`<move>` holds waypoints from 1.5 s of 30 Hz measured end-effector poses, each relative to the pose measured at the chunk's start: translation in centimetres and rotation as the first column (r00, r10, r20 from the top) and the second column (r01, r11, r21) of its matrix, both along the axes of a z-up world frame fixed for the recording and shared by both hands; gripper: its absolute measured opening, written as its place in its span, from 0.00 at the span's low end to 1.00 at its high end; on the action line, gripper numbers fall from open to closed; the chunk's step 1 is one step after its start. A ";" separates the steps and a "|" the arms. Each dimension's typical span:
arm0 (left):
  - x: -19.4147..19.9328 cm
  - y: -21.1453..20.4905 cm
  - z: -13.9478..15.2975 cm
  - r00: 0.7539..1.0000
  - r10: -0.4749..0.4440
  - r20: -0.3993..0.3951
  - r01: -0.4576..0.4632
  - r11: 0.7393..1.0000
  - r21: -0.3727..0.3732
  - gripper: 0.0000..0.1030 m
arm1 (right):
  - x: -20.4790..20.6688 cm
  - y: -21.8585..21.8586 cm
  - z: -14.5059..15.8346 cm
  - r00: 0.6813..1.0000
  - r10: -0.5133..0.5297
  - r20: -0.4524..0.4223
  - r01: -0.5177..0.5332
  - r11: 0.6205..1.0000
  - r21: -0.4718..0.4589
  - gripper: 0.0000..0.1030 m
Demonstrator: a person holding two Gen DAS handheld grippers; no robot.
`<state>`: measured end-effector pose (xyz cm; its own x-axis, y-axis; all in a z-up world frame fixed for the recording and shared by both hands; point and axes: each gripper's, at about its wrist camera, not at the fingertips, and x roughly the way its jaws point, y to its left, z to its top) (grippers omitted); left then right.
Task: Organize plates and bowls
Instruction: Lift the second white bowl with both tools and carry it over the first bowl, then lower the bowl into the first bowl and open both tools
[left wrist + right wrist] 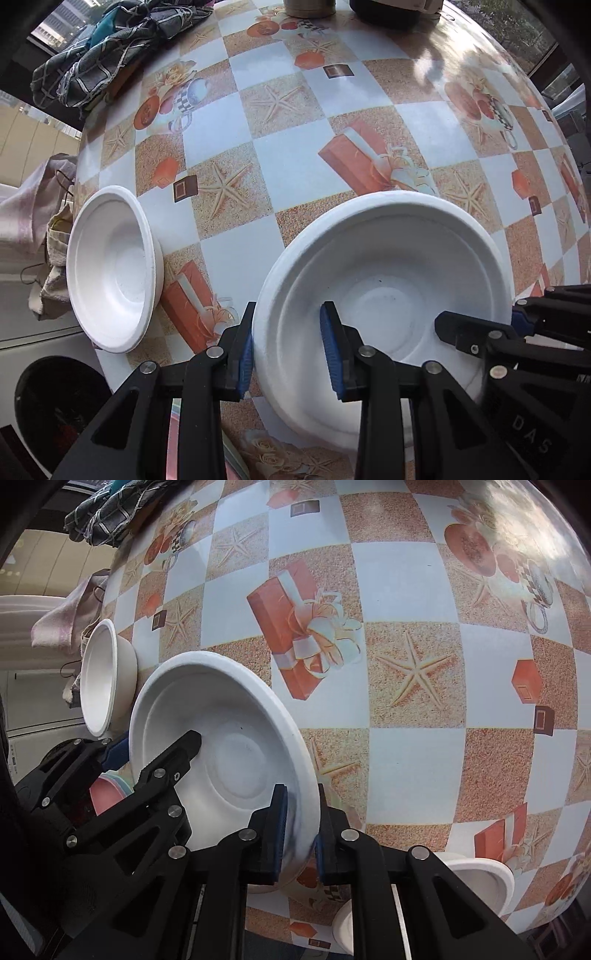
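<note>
Two tools are clamped on opposite rim sides of one white bowl (pixel 380 306), left tool (pixel 290 354) and right tool (pixel 299 830), held just above the tabletop (pixel 295 166), likely for stacking into the second bowl (pixel 114 269).

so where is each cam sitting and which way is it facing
Left wrist: sits on the left gripper, facing down at the checked tablecloth; its fingers pinch the big white bowl, and the right gripper enters alongside.
Right wrist: sits on the right gripper, angled down; its fingers clamp the opposite rim, with the left gripper beside them.
Shared: that bowl, the second white bowl near the table edge, the tablecloth.
</note>
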<state>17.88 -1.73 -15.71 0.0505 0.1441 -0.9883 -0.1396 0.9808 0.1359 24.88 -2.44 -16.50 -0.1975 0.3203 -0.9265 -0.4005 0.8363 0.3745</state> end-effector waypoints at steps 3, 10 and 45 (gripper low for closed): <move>-1.3 -1.1 1.7 1.000 -0.004 0.023 0.004 1.000 -0.011 0.35 | -1.0 -1.0 1.5 1.000 -0.002 0.018 0.002 1.000 0.008 0.15; -2.7 -5.6 5.8 0.994 -0.083 0.070 0.085 0.996 -0.015 0.35 | -2.9 -6.2 4.1 0.995 -0.093 0.039 0.092 0.995 0.030 0.15; -4.9 -15.9 5.8 0.913 -0.375 0.162 0.402 0.897 -0.185 0.76 | -5.7 -21.3 1.2 0.909 -0.416 0.021 0.416 0.907 -0.068 0.21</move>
